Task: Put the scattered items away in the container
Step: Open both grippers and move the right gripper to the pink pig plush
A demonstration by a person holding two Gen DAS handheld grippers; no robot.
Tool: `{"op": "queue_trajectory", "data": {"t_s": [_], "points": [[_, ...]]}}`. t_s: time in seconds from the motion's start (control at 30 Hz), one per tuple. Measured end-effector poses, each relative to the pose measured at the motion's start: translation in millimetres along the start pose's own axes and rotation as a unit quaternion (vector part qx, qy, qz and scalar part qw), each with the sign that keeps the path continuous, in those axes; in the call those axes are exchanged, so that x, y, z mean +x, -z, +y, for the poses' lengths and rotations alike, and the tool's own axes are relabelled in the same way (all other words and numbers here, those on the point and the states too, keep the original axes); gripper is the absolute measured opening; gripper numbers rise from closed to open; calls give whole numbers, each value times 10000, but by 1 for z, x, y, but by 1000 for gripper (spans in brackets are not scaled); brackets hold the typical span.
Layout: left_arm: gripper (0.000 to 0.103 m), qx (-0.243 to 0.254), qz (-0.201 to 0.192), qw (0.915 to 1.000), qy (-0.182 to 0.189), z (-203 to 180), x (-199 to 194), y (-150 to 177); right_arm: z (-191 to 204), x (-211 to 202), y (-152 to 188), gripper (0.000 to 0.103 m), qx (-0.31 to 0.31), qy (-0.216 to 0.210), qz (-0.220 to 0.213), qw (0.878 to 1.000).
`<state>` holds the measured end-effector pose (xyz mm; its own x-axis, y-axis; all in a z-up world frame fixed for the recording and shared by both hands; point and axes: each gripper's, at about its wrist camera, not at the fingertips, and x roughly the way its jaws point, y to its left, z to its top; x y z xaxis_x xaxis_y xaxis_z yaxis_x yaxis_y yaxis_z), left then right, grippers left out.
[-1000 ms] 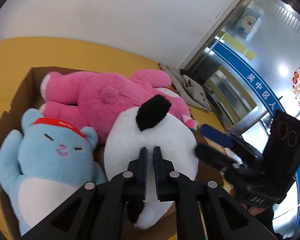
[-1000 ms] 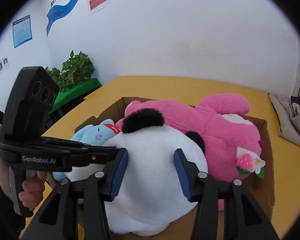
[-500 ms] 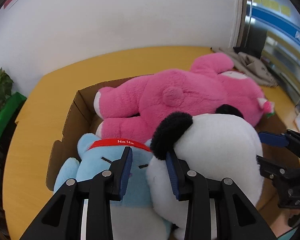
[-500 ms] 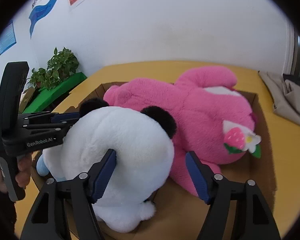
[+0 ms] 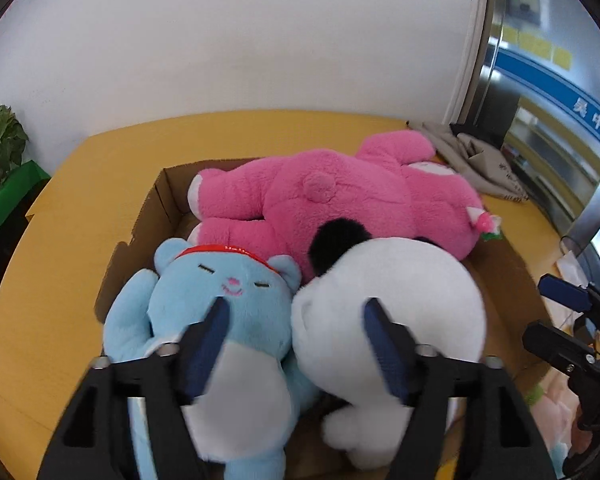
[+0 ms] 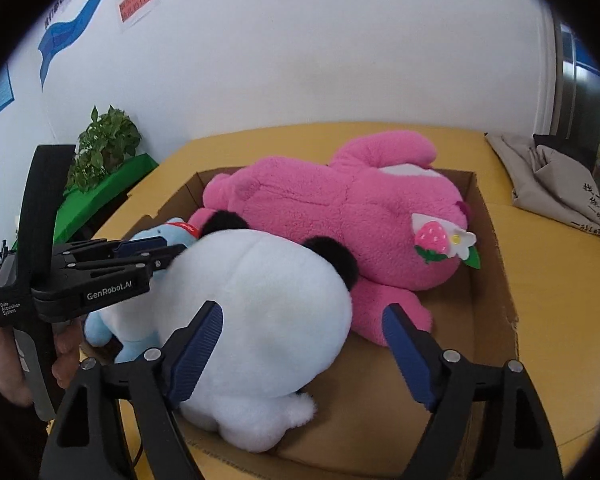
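left gripper (image 5: 294, 320): jaws opening, nothing pinched | right gripper (image 6: 302, 326): jaws opening, apparently clear of white plush (image 6: 256, 320) | cardboard box (image 6: 496, 248): three plushes inside

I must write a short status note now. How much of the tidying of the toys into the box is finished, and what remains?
Done: the pink plush, blue plush and panda plush all lie inside the cardboard box. In hand: nothing; the left gripper and right gripper are opening, with no pad pressing on a toy. Left: no loose toy is clearly visible; only a grey cloth bag lies on the table.
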<state>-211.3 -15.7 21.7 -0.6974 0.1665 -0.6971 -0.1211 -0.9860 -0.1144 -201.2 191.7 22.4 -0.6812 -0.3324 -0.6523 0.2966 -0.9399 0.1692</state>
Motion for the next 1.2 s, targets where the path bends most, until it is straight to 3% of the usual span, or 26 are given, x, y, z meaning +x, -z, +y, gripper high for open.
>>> {"op": "queue_trajectory", "data": {"t_s": [0.03, 0.1, 0.2, 0.33, 0.47, 0.87, 1.2], "points": [[97, -29, -192, 9997, 111, -4, -17, 7, 5, -12, 5, 83, -50, 49, -109, 9999], [99, 24, -448, 9986, 263, -15, -53, 23, 17, -34, 17, 84, -134, 205, -259, 9994], [103, 238, -654, 9975, 122, -25, -88, 50, 30, -58, 34, 84, -173, 482, -338, 9981], [103, 512, -678, 9964, -76, -37, -115, 80, 44, -80, 56, 84, -217, 912, -440, 9946], [103, 390, -683, 9969, 81, -38, -136, 101, 55, -97, 73, 84, -263, 1033, -403, 9935], [103, 220, -668, 9975, 118, -41, -161, 122, 74, -134, 104, 84, -347, 1181, -398, 9916], [103, 227, -543, 9981, 160, -44, -162, 131, 77, -136, 114, 84, -295, 1228, -353, 9914]]}}
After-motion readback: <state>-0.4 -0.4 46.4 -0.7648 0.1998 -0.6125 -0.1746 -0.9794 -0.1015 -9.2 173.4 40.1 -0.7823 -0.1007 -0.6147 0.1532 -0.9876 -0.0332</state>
